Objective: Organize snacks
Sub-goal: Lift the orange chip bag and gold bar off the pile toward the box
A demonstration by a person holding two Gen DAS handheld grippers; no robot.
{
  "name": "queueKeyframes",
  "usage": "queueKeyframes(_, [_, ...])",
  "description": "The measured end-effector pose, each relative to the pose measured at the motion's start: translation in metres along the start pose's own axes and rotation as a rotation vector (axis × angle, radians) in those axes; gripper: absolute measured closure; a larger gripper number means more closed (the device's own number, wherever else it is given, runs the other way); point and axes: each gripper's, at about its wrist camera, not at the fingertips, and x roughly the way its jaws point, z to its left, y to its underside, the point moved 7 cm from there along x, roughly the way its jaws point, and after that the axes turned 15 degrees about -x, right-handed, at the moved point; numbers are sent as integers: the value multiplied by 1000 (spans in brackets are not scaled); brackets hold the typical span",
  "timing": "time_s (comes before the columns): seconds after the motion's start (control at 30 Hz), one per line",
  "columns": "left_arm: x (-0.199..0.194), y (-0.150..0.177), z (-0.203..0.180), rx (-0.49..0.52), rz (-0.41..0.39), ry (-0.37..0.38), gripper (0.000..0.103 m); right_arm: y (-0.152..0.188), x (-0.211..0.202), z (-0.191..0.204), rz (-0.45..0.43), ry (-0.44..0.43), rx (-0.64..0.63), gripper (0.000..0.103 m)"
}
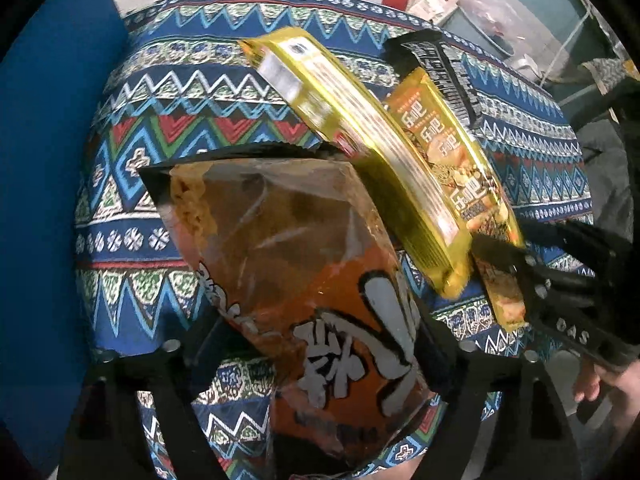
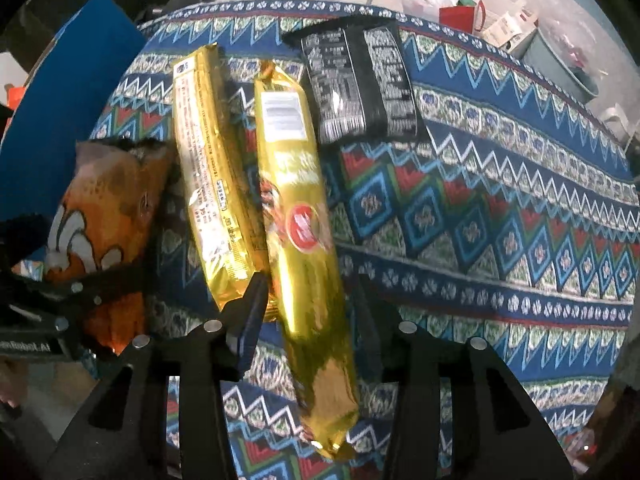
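At centre frame on the patterned tablecloth (image 2: 500, 208), the right gripper (image 2: 308, 296) stands open astride a gold biscuit pack (image 2: 304, 240), pads clear. A second gold pack (image 2: 212, 184) lies just left, a black packet (image 2: 360, 84) upper centre. The left gripper (image 1: 304, 320) straddles the orange snack bag (image 1: 312, 280); whether it grips is unclear.

Chip bag (image 2: 108, 200) left, 2 packs (image 2: 216, 168) mid, wrapper (image 2: 356, 84) behind.

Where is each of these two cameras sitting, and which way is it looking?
Left wrist: on the left gripper, looking steeply down at the orange snack bag between its jaws; fingertips of a hand show.
Right wrist: on the right gripper, looking down at a gold packet between its open jaws.
Shared: both gold packets, black packet, patterned cloth.
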Motion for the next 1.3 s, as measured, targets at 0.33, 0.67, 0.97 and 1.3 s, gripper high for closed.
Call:
queueKeyframes(0.33, [-10,-1,7,23,-28,0,45,-39,22,-4,-49,40,-31,63])
queueKeyframes(0.67, [-33,1,22,47,-102,-24,47,-24,2,25,-63,115,-27,78])
queueKeyframes(0.97, [-76,-1,23,90,-213,-18,47,-22,-40,32,-140,136,-9,78])
queueKeyframes(1.3, [-117,-4,24,130,-319,-26,47,-37,-73,40,-211,129,-8,78])
